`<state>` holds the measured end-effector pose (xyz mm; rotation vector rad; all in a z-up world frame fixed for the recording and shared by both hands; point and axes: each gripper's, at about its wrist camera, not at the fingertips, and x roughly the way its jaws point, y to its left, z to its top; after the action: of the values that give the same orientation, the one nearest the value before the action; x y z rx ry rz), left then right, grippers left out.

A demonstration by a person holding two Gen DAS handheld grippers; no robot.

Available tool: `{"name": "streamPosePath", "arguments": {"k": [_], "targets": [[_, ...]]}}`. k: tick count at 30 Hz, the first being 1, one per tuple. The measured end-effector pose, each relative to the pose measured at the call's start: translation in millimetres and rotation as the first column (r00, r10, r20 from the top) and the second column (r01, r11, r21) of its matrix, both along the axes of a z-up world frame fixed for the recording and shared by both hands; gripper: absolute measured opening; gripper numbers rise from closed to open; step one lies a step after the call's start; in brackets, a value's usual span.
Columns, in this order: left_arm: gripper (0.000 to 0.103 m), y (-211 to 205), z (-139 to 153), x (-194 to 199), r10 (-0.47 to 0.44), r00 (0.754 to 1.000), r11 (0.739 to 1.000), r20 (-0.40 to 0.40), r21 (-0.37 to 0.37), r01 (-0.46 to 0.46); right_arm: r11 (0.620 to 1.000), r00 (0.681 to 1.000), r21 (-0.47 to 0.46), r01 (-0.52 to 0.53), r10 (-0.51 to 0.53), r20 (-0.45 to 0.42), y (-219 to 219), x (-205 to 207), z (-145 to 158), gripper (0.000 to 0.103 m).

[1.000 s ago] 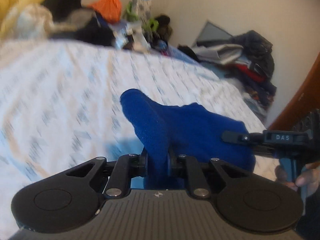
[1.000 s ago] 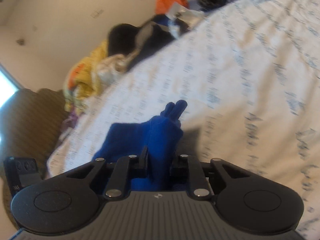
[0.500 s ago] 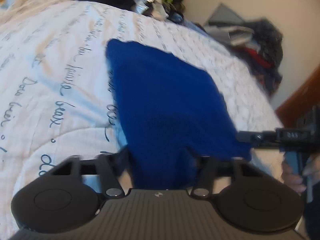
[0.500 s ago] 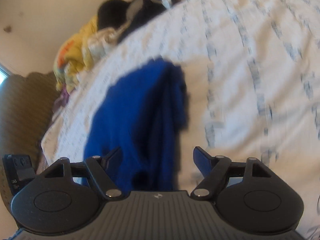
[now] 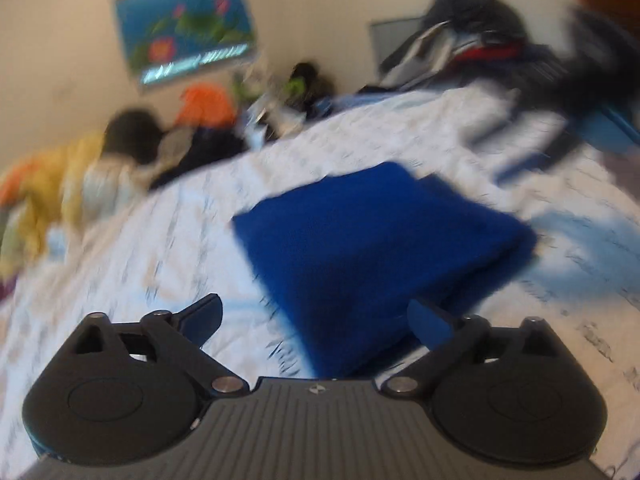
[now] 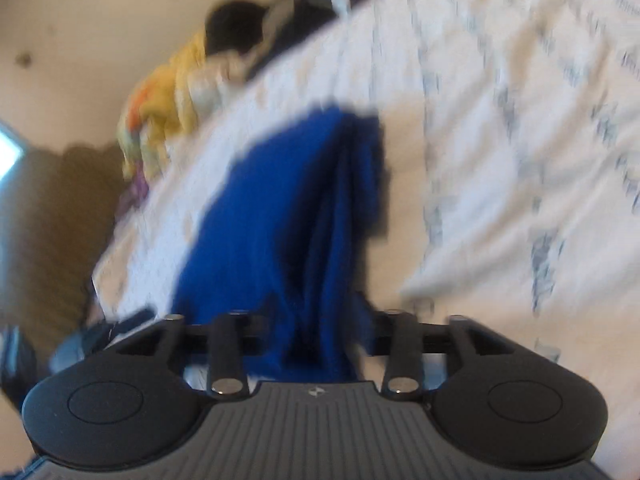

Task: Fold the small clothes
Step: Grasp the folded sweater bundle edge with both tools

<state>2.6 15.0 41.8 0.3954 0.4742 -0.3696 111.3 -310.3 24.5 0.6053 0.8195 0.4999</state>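
Folded blue fleece cloth point(image 5: 372, 252) lies on the white printed bedspread point(image 5: 160, 248) — left gripper point(image 5: 314, 320) jaws wide apart, empty; right gripper point(image 6: 316, 320) jaws too hidden and blurred to tell.

No legible text — print too blurred.

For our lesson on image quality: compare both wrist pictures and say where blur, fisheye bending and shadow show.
Left wrist view: motion blur smears the poster and clothes pile; the blue cloth has soft edges; the left gripper stays sharp. Right wrist view: the bedspread print streaks, the bed edge bows, and a dark shadow edges the cloth's right side.
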Motion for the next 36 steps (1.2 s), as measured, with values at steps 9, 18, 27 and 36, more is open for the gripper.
{"name": "streamPosePath", "arguments": {"k": [9,18,27,36], "targets": [[0.006,-27,-32,37,0.005,0.997,0.996,-0.077,0.091,0.002,0.990,0.994,-0.133,-0.044,0.031,-0.103,47,85,-21,0.035],[0.013,5,-30,31,-0.008,0.991,1.000,-0.135,0.007,0.009,1.000,0.997,-0.017,-0.009,0.007,-0.072,10,55,-37,0.018],[0.072,68,-21,84,-0.023,0.866,0.844,-0.500,-0.474,-0.251,0.998,0.988,0.057,-0.026,0.035,-0.151,-4,18,-32,0.087],[0.009,36,16,132,0.009,0.877,0.862,-0.480,-0.441,-0.250,0.990,0.985,-0.027,-0.139,0.135,-0.109,47,61,-24,0.018]]}}
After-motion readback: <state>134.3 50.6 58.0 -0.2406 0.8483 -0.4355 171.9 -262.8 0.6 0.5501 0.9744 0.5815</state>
